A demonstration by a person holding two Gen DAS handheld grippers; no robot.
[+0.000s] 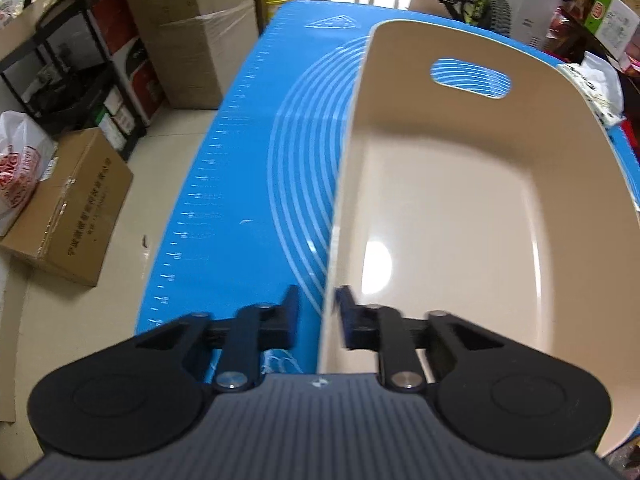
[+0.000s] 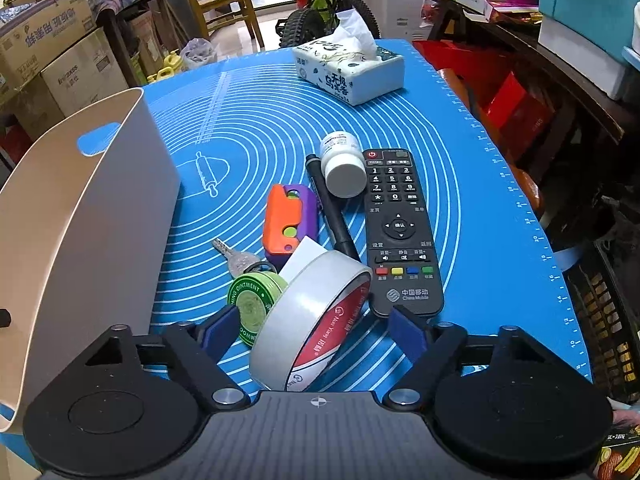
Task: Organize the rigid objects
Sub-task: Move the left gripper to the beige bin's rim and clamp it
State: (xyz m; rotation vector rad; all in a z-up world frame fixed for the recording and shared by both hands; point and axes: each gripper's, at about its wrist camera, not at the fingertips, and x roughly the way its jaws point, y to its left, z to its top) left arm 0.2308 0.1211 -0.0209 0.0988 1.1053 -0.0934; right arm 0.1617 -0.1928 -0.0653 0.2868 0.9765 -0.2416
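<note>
While the left gripper (image 1: 318, 312) pinches the bin (image 1: 440, 208) wall, the right gripper (image 2: 312, 326) straddles the tape roll (image 2: 308, 320), unclamped.

A blue mat (image 2: 460, 184) with white rings covers the tabletop. A tissue pack (image 2: 352, 68) sits at its far end. Cardboard boxes (image 1: 72, 208) and a black rack (image 1: 72, 72) stand on the floor at left, a bicycle (image 2: 320, 12) beyond the far edge.
</note>
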